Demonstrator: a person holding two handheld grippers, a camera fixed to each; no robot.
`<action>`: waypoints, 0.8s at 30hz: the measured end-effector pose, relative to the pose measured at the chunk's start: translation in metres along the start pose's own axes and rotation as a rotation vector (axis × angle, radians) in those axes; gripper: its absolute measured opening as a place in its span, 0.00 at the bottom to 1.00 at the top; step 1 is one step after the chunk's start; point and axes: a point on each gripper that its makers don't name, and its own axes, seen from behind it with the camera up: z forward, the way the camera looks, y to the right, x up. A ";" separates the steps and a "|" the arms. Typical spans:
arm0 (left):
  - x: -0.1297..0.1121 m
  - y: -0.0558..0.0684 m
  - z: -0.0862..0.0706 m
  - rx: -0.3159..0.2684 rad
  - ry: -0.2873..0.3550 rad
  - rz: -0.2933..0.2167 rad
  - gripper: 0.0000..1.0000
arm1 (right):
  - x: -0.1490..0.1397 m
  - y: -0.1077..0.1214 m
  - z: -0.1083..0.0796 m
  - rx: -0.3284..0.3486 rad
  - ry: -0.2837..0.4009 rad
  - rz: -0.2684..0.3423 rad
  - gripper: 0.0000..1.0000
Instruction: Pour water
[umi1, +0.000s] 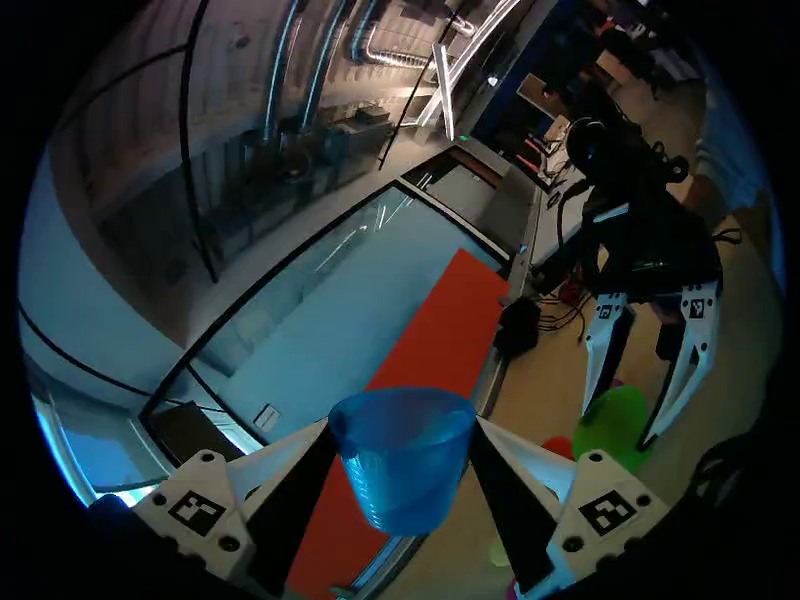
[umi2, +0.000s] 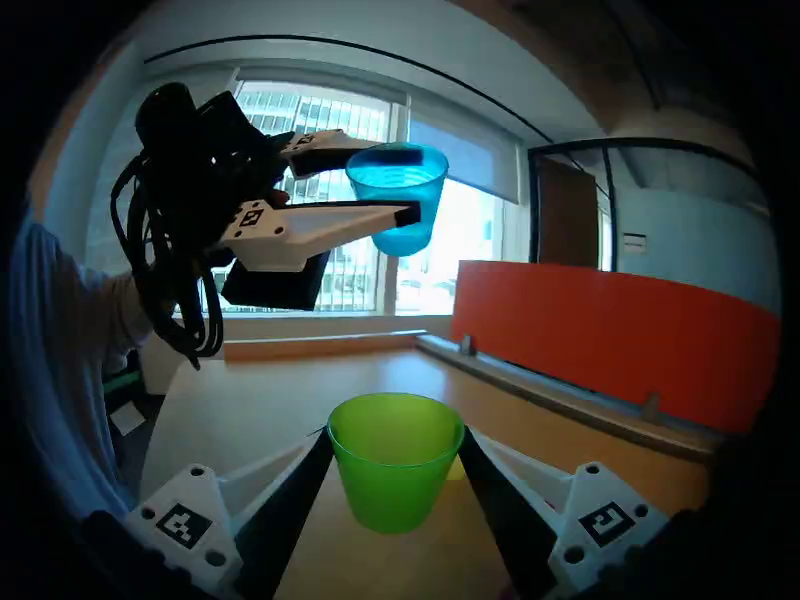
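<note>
My left claw (umi1: 402, 432) is clamped on the blue cup (umi1: 403, 475), held high and well apart from the green cup (umi2: 393, 475) pinched in my right claw (umi2: 395, 440) near the table (umi2: 250, 400) — tipping from there, I'd expect water to splash or miss.

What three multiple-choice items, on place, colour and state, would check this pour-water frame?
1. In the right gripper view, where is the blue cup relative to the green cup?
A) higher up
B) lower down
C) inside it
2. What colour is the long divider panel?
A) white
B) orange
C) black
3. What state is the right gripper in?
A) open, empty
B) shut on the green cup
C) shut on a bottle
Answers: 1 A, the left gripper holds it raised; 2 B, the panel reads orange-red; 3 B, both fingers press the cup's sides.
</note>
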 end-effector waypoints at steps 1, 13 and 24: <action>0.001 -0.001 0.001 0.000 0.001 0.008 0.87 | 0.000 -0.001 0.000 0.001 0.000 0.000 0.92; 0.010 -0.004 0.006 0.003 0.005 0.108 0.87 | 0.002 -0.008 0.005 0.015 0.005 -0.005 0.92; 0.015 -0.002 0.011 0.002 0.007 0.155 0.87 | 0.002 -0.005 0.006 0.012 0.011 -0.001 0.92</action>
